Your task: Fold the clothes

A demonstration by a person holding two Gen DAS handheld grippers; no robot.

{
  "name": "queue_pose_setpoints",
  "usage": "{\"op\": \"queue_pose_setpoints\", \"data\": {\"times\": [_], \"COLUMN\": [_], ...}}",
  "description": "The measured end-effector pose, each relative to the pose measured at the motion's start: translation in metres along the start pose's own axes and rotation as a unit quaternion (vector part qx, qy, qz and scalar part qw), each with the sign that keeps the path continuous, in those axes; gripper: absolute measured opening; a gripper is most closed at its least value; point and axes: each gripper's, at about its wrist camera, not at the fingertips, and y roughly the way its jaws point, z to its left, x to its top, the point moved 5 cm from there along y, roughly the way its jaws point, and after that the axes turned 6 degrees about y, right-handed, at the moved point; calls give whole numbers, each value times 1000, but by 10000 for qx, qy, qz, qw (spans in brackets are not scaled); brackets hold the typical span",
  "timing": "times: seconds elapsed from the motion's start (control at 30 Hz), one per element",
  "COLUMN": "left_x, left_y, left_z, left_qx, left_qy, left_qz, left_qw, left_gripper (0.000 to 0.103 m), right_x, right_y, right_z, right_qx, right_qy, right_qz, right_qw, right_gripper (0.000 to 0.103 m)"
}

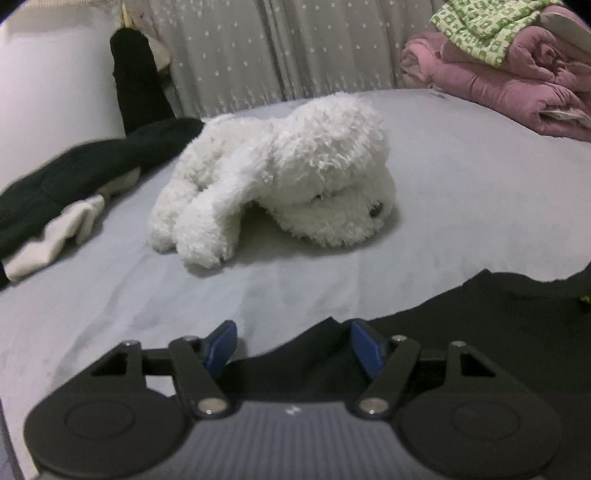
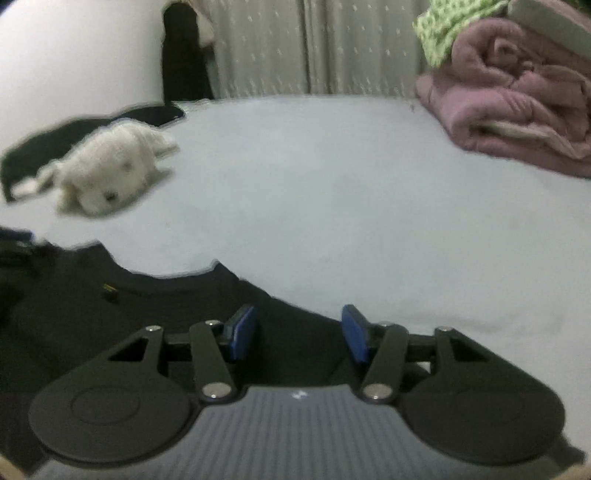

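Note:
A black garment [image 1: 480, 325] lies flat on the pale grey bed sheet [image 1: 443, 192], at the near right in the left wrist view. My left gripper [image 1: 291, 332] hovers open at the garment's left edge; a fold of black cloth rises between its blue pads without being pressed. In the right wrist view the same black garment [image 2: 110, 332] fills the near left, its curved neckline [image 2: 166, 273] showing with a small yellow tag [image 2: 109, 290]. My right gripper [image 2: 297, 321] stands open over the garment's right edge, pads apart and gripping nothing.
A white plush dog [image 1: 280, 173] lies mid-bed, also seen as the plush dog [image 2: 107, 166] at far left. Dark and cream clothes [image 1: 74, 173] lie along the left. A folded pink quilt [image 2: 517, 110] with a green patterned cloth [image 1: 480, 29] sits at back right. Curtain [image 1: 277, 48] behind.

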Motion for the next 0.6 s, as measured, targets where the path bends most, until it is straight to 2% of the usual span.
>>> {"op": "queue_pose_setpoints", "data": {"times": [0.03,0.07,0.1,0.13,0.17,0.2,0.27,0.43,0.5,0.6], "left_x": [1,0,0,0,0,0,1,9,8,6], "left_y": [1,2,1,0,-1,-3,-7,-16,-5,19], "left_z": [0,-2,-4,-9,-14,-20,-27,-24,-28,-34], "left_qx": [-99,-278,-465,-503,-525,-385,-149,322,536,631], "left_qy": [-61,-136,-212,-215,-211,-56,161,-91,14,179], "left_qz": [26,37,46,33,17,-38,-255,-1006,-943,-468], "left_qw": [9999,9995,9987,9985,9984,9992,9994,9944,9941,9967], "left_gripper": [56,36,25,6,5,4,3,3,3,4], "right_x": [-2,-4,-6,-7,-8,-6,-1,19,22,11], "right_y": [1,0,-1,-2,-3,-5,-13,-21,-7,30], "right_z": [4,9,15,22,28,29,30,35,35,31], "right_qx": [-87,-151,-223,-332,-422,-527,-763,-1191,-1228,-1245], "right_qy": [-85,-176,-306,-518,-711,-800,-903,-1204,-1290,-1403], "right_qz": [-44,-94,-134,-163,-184,-298,-606,-1255,-1148,-584], "right_qw": [9999,9997,9992,9980,9964,9950,9911,9775,9773,9805], "right_gripper": [43,32,21,16,11,8,8,8,8,8]}}
